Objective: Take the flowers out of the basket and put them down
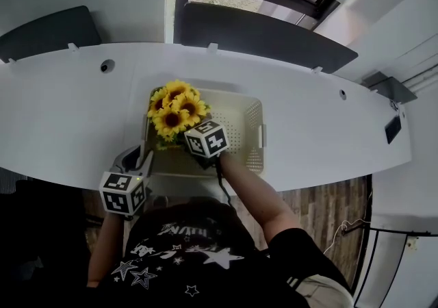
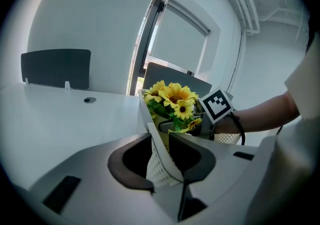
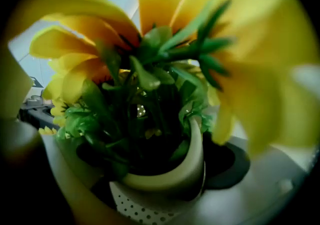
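— Hold the left gripper [image 2: 161,149] clamped on the basket's [image 1: 250,122] near wall, at the table's [image 1: 68,108] near edge.

— Right gripper [image 3: 150,164] round the flowers [image 1: 176,109], far left basket corner; can't tell whether squeezing.

— Pinch the stems low, then lift straight, clear of the rim.

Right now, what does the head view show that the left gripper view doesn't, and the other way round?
Only the head view: the person's star-printed shirt, the wooden floor and the basket's full outline from above.
Only the left gripper view: the left hand-held gripper up close, its jaws closed on the basket's near wall.
Both: the sunflowers in the basket, and the white table under it.
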The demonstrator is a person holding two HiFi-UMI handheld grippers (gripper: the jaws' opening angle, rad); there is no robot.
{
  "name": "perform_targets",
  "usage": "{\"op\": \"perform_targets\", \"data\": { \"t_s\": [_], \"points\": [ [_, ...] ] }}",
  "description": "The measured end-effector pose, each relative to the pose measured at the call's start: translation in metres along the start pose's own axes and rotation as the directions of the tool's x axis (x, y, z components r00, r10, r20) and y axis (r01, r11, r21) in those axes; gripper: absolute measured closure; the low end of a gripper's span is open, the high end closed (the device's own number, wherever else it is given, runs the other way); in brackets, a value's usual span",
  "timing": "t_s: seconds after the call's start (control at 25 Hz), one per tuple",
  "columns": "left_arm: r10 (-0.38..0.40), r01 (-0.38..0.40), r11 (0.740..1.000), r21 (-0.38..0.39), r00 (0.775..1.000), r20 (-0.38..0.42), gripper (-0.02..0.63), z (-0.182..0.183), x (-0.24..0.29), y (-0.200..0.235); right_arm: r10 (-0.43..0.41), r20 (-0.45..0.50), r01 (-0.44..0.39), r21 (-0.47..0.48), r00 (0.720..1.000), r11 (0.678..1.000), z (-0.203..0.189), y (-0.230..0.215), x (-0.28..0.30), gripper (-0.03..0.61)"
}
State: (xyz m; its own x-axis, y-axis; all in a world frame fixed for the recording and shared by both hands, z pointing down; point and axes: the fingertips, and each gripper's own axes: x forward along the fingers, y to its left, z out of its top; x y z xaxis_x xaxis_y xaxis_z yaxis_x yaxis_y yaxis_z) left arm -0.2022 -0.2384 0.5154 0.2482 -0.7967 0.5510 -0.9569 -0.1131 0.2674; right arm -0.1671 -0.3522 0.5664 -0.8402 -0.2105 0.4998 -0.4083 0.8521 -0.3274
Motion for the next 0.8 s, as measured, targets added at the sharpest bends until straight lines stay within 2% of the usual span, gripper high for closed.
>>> {"op": "perform_targets", "data": {
  "t_s": [0.16,0.36,0.64,0.8],
  "points": [
    [-0.016,0.016,1.000,0.013,1.000,-0.002,0.508,0.001,0.003,-0.001,0.028,0.067,-0.031,0.043,0.997,0.999,0.013,0.000,-0.006,0.034],
    [-0.027,0.027,0.999,0.026,1.000,0.000,0.508,0.002,0.002,0.000,0.024,0.159,-0.035,0.065,0.987,0.997,0.034,0.000,-0.022,0.035],
    [-0.028,0.028,0.996,0.090,1.000,-0.001,0.499,0.007,0.003,0.005,0.004,0.283,-0.021,0.057,0.959,0.998,0.065,-0.002,-0.045,0.035],
    [-0.032,0.031,0.995,0.090,0.999,0.013,0.497,0.004,-0.003,0.007,0.000,0.331,-0.009,0.027,0.943,1.000,0.079,0.007,-0.059,0.037]
  ]
}}
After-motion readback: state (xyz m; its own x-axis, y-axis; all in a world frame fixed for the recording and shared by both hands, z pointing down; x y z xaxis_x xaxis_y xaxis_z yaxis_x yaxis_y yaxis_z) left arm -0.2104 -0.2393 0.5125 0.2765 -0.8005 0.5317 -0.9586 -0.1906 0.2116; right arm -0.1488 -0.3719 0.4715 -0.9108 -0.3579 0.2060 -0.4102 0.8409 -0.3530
